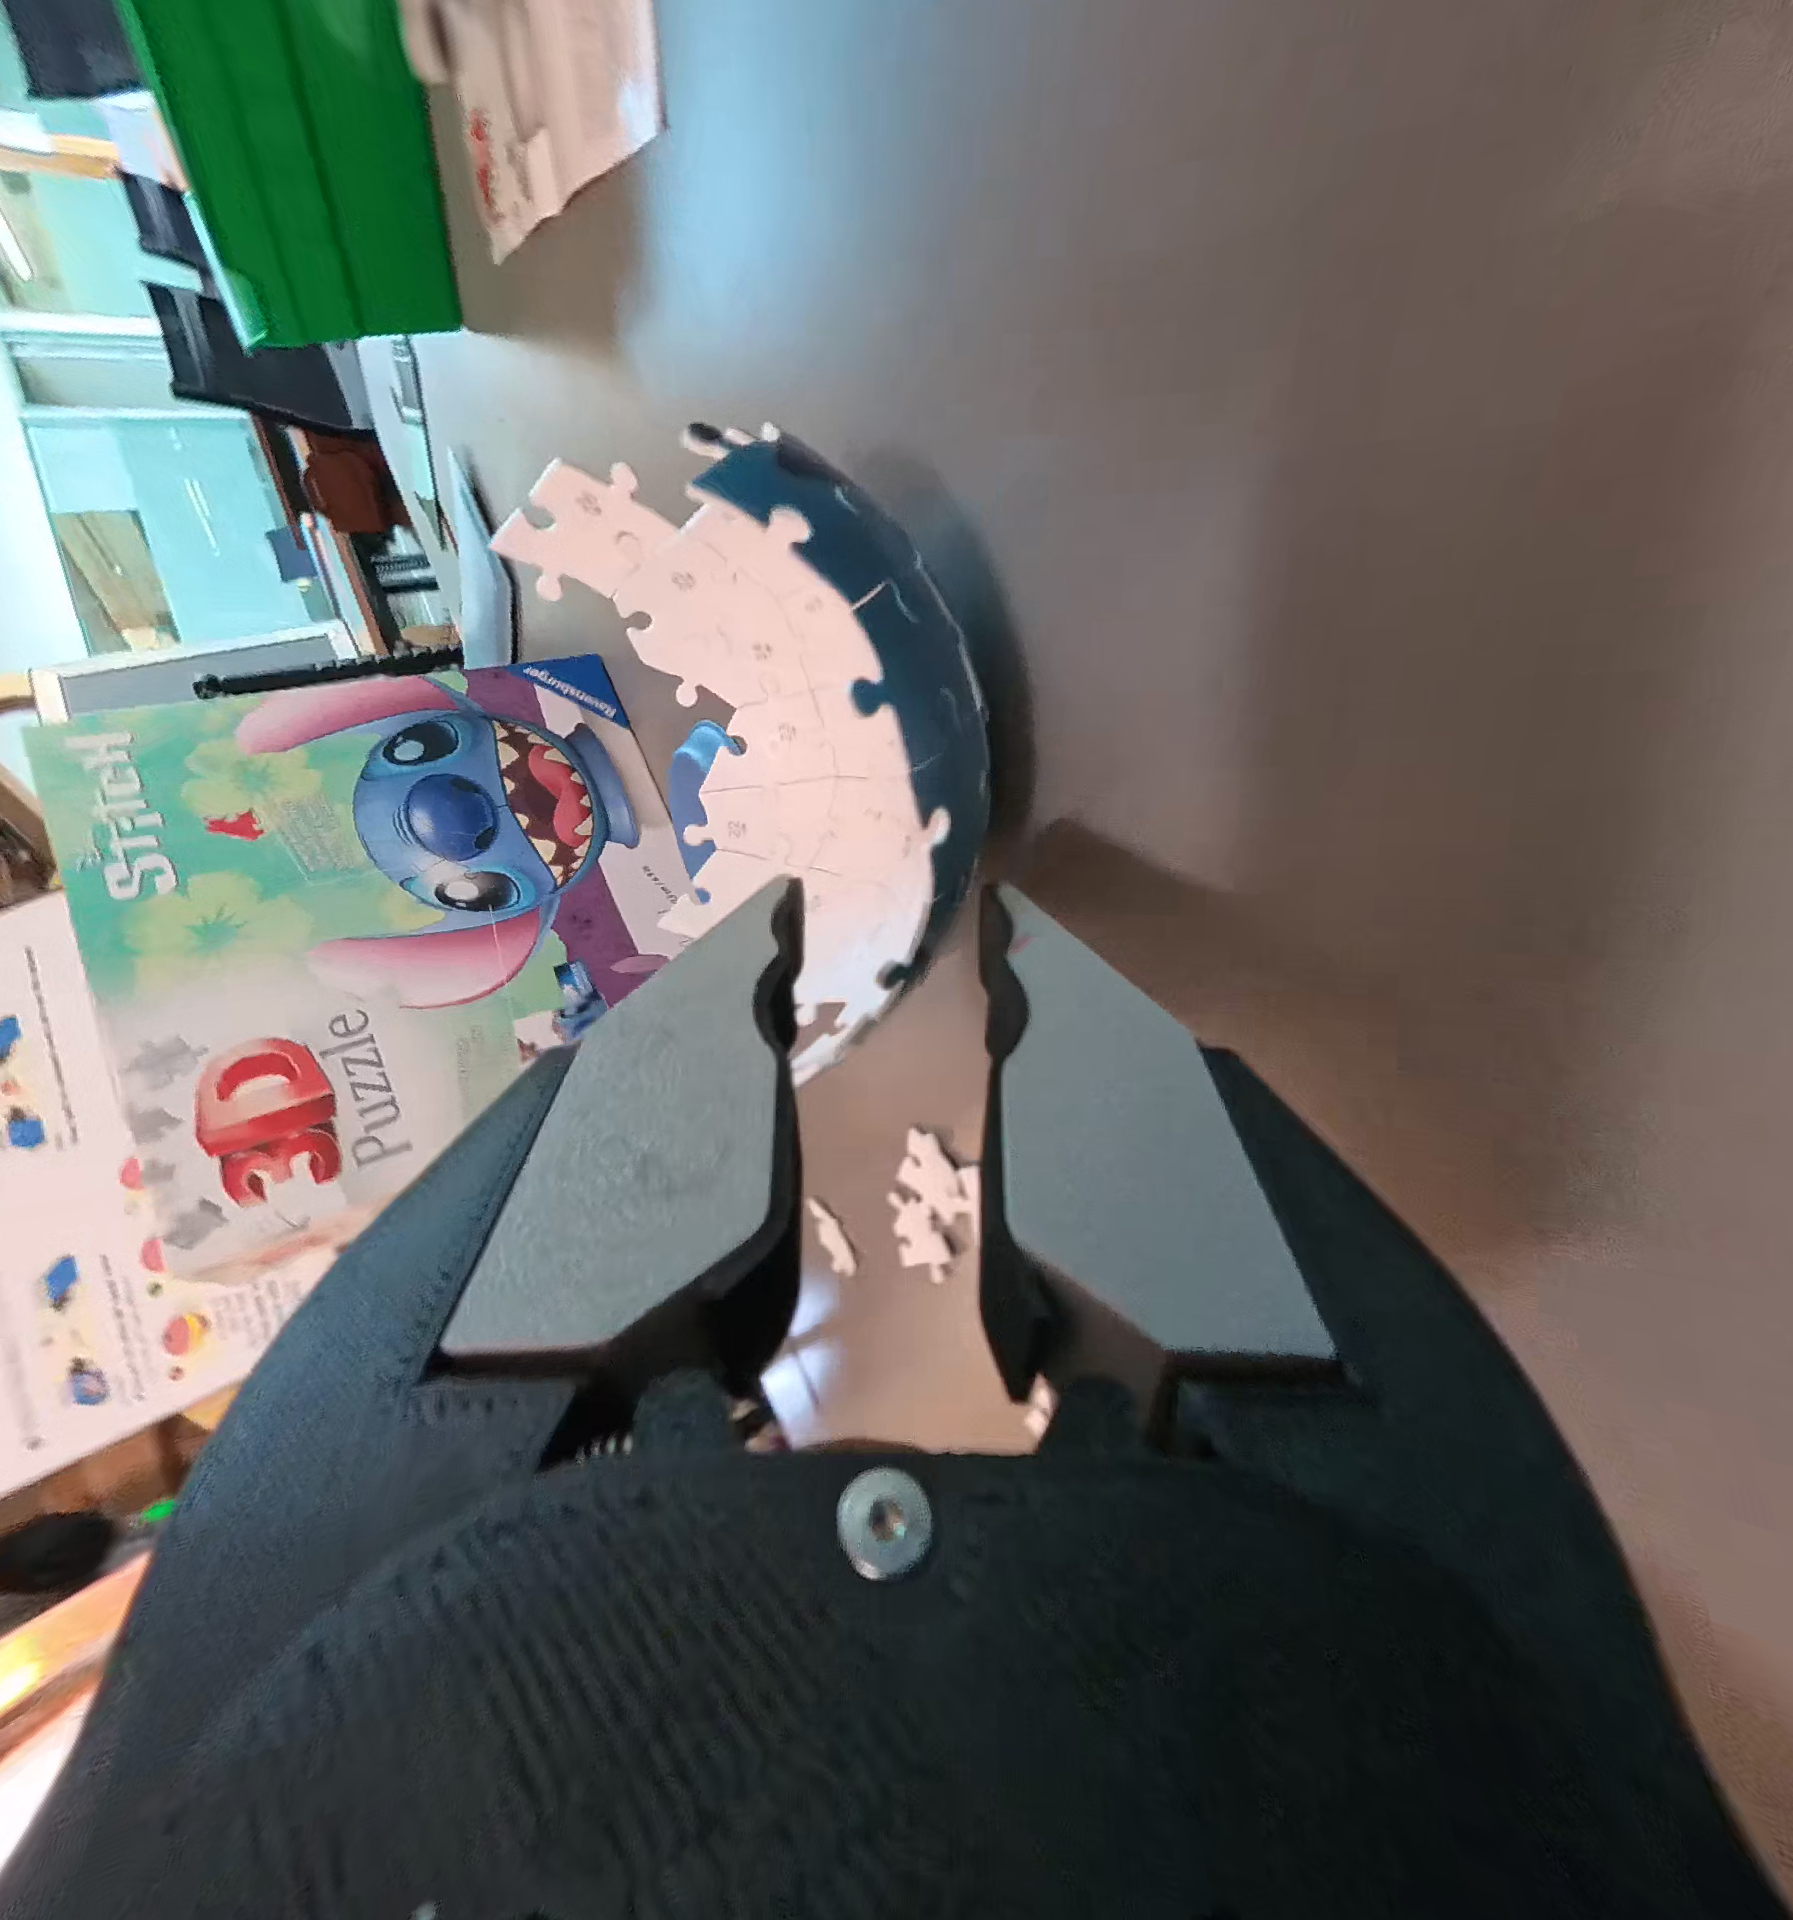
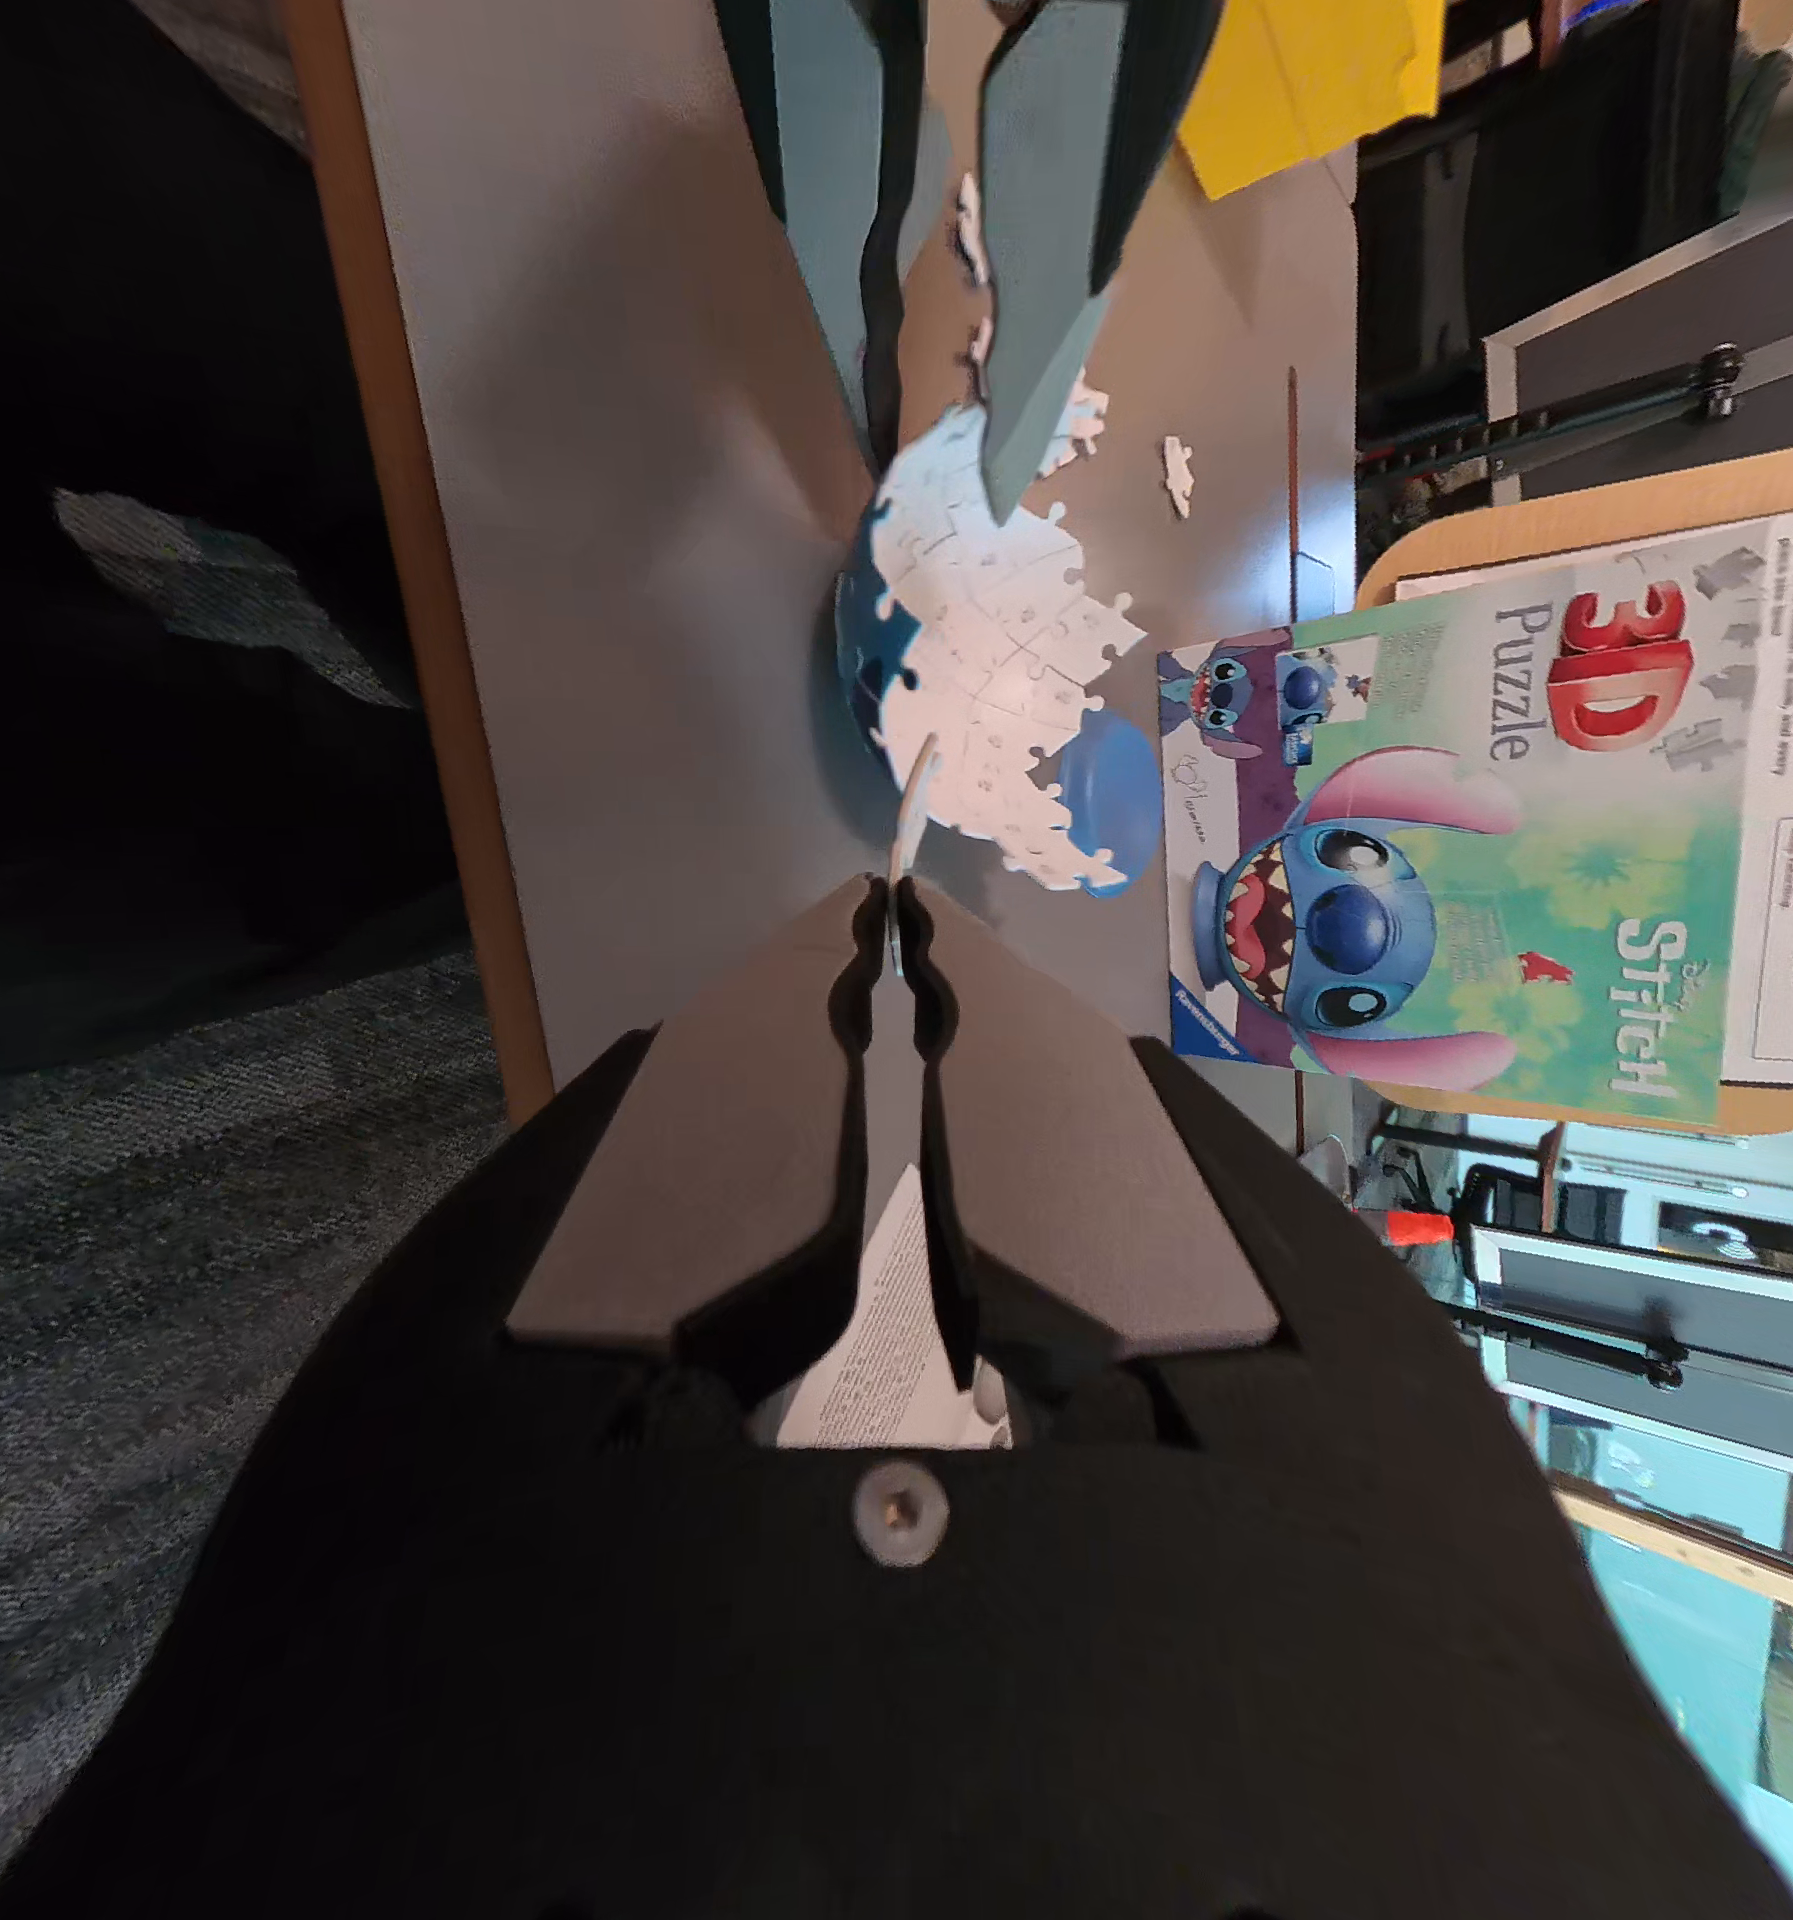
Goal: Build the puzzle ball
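Puzzle ball (image 2: pixel 975 665): roughly half built, an open bowl-shaped shell, white inside, dark blue outside, lying on the grey desk (image 2: pixel 601 416) just beside a blue stand (image 2: pixel 1110 790).

Right tongs (image 2: pixel 890 896): pinched narrow on one curved puzzle piece (image 2: pixel 913 821), held close to the shell's rim.

Left tongs (image 1: pixel 887 904): wide, empty, tips astride the shell's edge.

Remaining: loose pieces (image 1: pixel 933 1200) on the desk; upper half unbuilt.

Surroundings: puzzle box (image 2: pixel 1474 852) propped nearby, green crate (image 1: pixel 300 166), carpeted floor, cluttered workroom.
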Available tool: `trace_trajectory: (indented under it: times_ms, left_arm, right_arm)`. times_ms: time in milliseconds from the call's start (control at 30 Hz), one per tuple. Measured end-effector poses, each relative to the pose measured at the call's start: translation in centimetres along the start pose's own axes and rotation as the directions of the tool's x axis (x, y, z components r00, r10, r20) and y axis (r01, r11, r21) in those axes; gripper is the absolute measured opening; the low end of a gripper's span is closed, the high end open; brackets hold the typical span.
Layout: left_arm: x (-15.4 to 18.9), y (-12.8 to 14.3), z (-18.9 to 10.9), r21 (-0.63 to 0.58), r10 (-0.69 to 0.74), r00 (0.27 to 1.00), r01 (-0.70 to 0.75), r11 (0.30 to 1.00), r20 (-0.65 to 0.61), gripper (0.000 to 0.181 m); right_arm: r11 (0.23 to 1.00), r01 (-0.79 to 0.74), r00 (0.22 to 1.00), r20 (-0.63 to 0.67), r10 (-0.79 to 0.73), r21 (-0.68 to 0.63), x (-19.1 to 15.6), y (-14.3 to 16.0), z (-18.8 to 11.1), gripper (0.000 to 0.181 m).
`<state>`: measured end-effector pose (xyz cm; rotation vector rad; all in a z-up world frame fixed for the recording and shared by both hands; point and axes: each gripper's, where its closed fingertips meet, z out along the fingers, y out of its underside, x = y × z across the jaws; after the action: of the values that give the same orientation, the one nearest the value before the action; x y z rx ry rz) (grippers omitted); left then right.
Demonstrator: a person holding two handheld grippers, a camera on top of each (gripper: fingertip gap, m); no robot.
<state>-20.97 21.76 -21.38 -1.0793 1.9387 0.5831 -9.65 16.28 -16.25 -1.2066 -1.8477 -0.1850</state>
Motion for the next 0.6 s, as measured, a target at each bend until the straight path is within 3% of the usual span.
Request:
trace_trajectory:
  times_ms: [133, 400, 600]
  left_arm:
    - [0.2, -0.2, 0.6, -0.031, 0.169, 0.985, -0.170, 0.985, -0.038, 0.015]
    - [-0.9, 0.1, 1.7, -0.099, 0.395, 0.913, -0.404, 0.909, -0.099, 0.009]
    - [-2.6, 0.6, 1.7, -0.179, 0.547, 0.828, -0.561, 0.808, -0.123, 0.008]
  right_arm:
    - [0.999, -0.026, 1.000, -0.006, 0.026, 0.021, 0.7, 0.6, -0.1, 0.000]
    - [0.999, -0.027, 1.000, 0.005, 0.027, 0.022, 0.9, 1.9, 0.7, 0.000]
    - [0.999, -0.007, 1.000, 0.003, 0.007, -0.044, 1.3, 3.4, 1.6, 0.000]
